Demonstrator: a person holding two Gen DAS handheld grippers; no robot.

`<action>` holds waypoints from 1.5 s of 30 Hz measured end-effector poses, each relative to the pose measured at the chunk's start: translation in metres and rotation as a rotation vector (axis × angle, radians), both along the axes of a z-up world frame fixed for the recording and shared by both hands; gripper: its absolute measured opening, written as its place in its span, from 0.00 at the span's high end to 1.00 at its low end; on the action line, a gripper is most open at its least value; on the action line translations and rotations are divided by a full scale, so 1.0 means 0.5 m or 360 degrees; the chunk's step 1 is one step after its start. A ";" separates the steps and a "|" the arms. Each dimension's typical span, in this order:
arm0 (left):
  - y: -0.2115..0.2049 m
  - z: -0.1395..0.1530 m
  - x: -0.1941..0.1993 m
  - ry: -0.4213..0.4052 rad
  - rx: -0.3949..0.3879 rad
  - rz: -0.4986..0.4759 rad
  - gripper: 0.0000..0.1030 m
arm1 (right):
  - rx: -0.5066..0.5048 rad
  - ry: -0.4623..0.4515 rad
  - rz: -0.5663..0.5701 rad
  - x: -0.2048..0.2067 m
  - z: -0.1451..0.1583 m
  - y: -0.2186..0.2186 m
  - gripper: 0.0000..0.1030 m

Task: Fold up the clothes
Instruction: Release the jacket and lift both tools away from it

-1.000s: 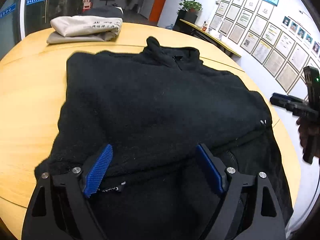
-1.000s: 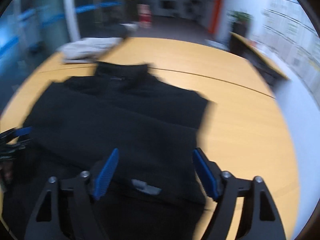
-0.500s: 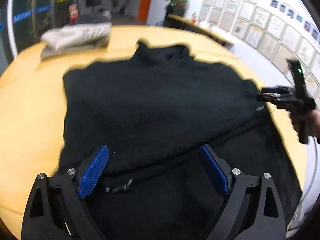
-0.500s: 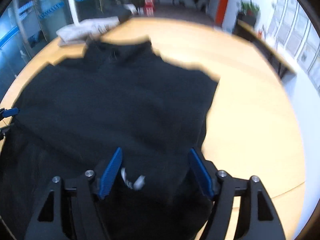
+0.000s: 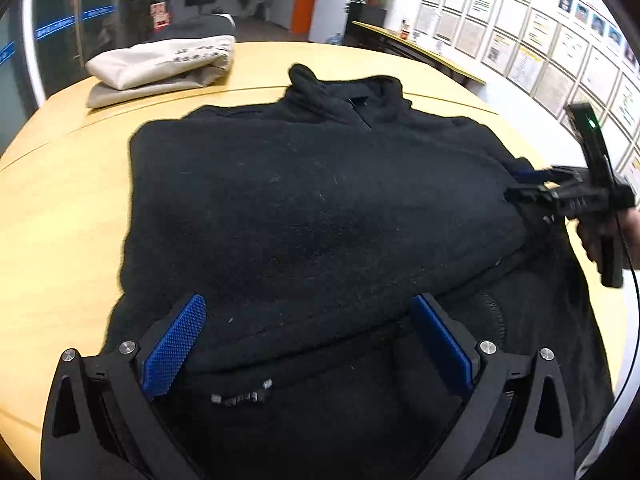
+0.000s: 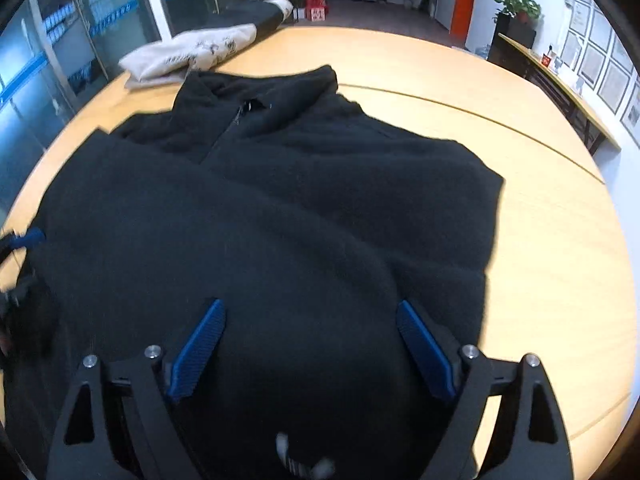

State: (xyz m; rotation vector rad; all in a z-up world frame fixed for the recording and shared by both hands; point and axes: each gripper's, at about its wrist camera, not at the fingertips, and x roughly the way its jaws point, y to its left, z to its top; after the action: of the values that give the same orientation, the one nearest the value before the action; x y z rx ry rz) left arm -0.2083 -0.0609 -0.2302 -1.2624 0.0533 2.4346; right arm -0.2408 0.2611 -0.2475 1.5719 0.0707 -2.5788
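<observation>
A black fleece jacket (image 5: 320,216) lies spread on the round wooden table (image 5: 60,208), collar at the far side, its sides folded in; it also shows in the right wrist view (image 6: 280,232). My left gripper (image 5: 308,332) is open, its blue pads over the jacket's near hem. My right gripper (image 6: 310,336) is open over the near right part of the jacket. In the left wrist view the right gripper (image 5: 532,188) shows at the jacket's right edge. The left gripper's blue fingertip (image 6: 30,237) shows at the left edge of the right wrist view.
A folded beige garment (image 5: 160,68) lies on a grey one at the far left of the table; it also shows in the right wrist view (image 6: 188,56). Bare table (image 6: 560,240) lies right of the jacket. A wall with framed papers (image 5: 560,40) stands beyond.
Both grippers have moved slightly over the jacket's near edge and stay open. The right gripper has moved closer to the jacket's right edge. The jacket lies as before.
</observation>
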 end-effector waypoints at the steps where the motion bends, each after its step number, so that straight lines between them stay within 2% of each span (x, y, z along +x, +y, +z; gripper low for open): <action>1: -0.001 0.013 0.009 -0.0003 -0.0001 0.0013 0.00 | 0.0036 -0.0010 -0.0014 0.016 0.016 0.004 0.11; 5: -0.013 0.100 0.058 0.0016 0.0052 0.0081 0.00 | 0.0132 0.0000 -0.0103 0.086 0.107 0.014 0.11; 8: -0.027 0.195 0.122 0.0073 0.0062 0.0131 0.00 | 0.0092 0.0091 -0.0070 0.148 0.221 -0.001 0.07; 11: -0.037 0.264 0.186 0.0085 0.0043 0.0160 0.00 | 0.0045 0.0194 -0.0025 0.229 0.313 -0.019 0.02; 14: -0.039 0.293 0.259 0.0025 -0.0002 0.0202 0.00 | 0.0007 0.0177 0.0000 0.289 0.346 -0.037 0.00; 17: -0.030 0.297 0.335 -0.0030 -0.0070 0.0255 0.00 | -0.0004 0.0077 -0.0021 0.334 0.335 -0.053 0.00; 22: -0.017 0.305 0.436 -0.0068 -0.0094 0.0349 0.00 | -0.0055 -0.0054 -0.0077 0.399 0.310 -0.101 0.00; 28: -0.011 0.321 0.469 -0.0028 -0.0082 0.0349 0.00 | -0.0051 0.0044 -0.0153 0.503 0.369 -0.167 0.00; 32: -0.023 0.307 0.486 -0.0045 -0.0068 0.0307 0.00 | -0.0071 0.0030 -0.0197 0.553 0.352 -0.189 0.00; 36: -0.065 0.237 0.523 -0.0145 -0.0088 0.0288 0.00 | -0.0127 -0.0134 -0.0242 0.615 0.263 -0.181 0.00; 38: -0.091 0.187 0.544 -0.0239 -0.0112 0.0288 0.00 | -0.0160 -0.0117 -0.0230 0.653 0.222 -0.162 0.00; 40: -0.114 0.145 0.562 -0.0314 -0.0125 0.0292 0.00 | -0.0117 -0.0089 -0.0240 0.694 0.186 -0.132 0.00; 45: -0.143 0.076 0.594 -0.0424 -0.0145 0.0288 0.00 | -0.0154 -0.0138 -0.0262 0.758 0.124 -0.062 0.01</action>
State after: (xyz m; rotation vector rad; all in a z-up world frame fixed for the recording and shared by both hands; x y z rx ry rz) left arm 0.0889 -0.1324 -0.1920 -1.6885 -0.0256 2.4104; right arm 0.1382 0.2301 -0.1856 1.7183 -0.1965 -2.5842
